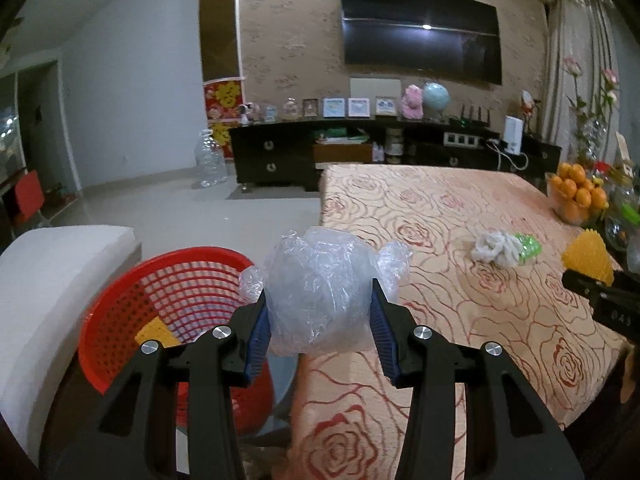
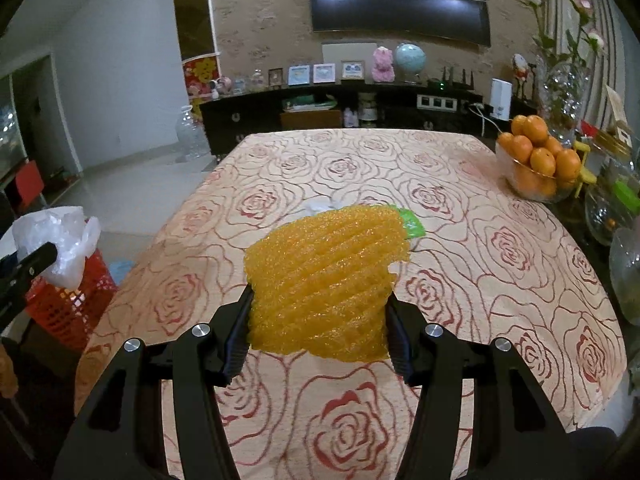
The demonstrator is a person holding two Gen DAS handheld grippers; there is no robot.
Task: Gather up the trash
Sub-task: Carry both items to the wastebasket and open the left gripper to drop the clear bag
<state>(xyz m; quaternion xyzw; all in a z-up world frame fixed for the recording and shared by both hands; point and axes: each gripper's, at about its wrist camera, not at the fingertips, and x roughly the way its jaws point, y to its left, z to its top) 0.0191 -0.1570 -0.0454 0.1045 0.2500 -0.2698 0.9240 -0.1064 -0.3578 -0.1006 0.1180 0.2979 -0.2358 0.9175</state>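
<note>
My left gripper [image 1: 318, 308] is shut on a crumpled clear plastic bag [image 1: 316, 284], held above the table's left edge beside a red mesh basket [image 1: 120, 308] on the floor. A yellow piece [image 1: 156, 334] lies inside the basket. My right gripper [image 2: 318, 320] is shut on a yellow foam fruit net [image 2: 324, 280], held above the rose-patterned tablecloth [image 2: 460, 240]. A white crumpled tissue [image 1: 494, 246] and a green wrapper [image 1: 528, 245] lie on the table; the net mostly hides them in the right wrist view. The bag [image 2: 64, 240] and basket [image 2: 64, 308] also show at the left there.
A glass bowl of oranges [image 2: 536, 160] and glass vases [image 2: 608, 208] stand at the table's right edge. A white cushion [image 1: 52, 280] sits left of the basket. A dark TV cabinet [image 1: 360, 152] and a large water bottle [image 1: 210, 160] stand beyond.
</note>
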